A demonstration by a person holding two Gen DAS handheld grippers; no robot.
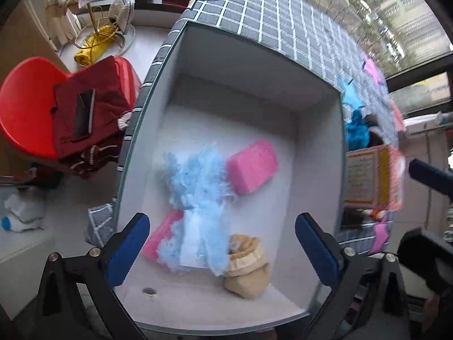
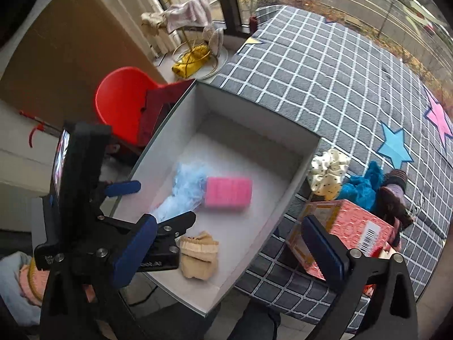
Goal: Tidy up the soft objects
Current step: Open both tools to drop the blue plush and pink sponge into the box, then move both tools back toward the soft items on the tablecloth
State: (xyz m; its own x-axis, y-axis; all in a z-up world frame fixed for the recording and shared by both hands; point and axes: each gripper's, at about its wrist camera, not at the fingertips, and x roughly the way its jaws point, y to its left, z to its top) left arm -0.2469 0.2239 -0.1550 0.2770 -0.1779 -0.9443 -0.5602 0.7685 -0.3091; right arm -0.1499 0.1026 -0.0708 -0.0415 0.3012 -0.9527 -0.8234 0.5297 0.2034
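Grey-walled, the open box (image 1: 249, 65) sits at the edge of a bench covered with a grey checked cloth (image 2: 325, 65). Inside it lie a fluffy light-blue item (image 1: 198, 195), a pink sponge block (image 1: 252, 167), a second pink piece (image 1: 161, 235) partly beneath the blue item, and a tan knitted sock (image 1: 249, 266) near the front wall. The left hand-held gripper (image 1: 220, 249) is positioned above the box with its blue pads wide apart, nothing between them; the blue item lies below, apart from both pads. The right hand-held gripper (image 2: 226, 246) is likewise spread wide and empty, over the box's right wall. On the cloth beside the box are a pink printed carton (image 2: 348, 232), a cream dotted scrunchie (image 2: 328, 170), a bright blue fluffy item (image 2: 362, 187) and a dark brown and purple sock (image 2: 393, 195). A red chair (image 1: 25, 107) carrying red clothing stands left of the box.
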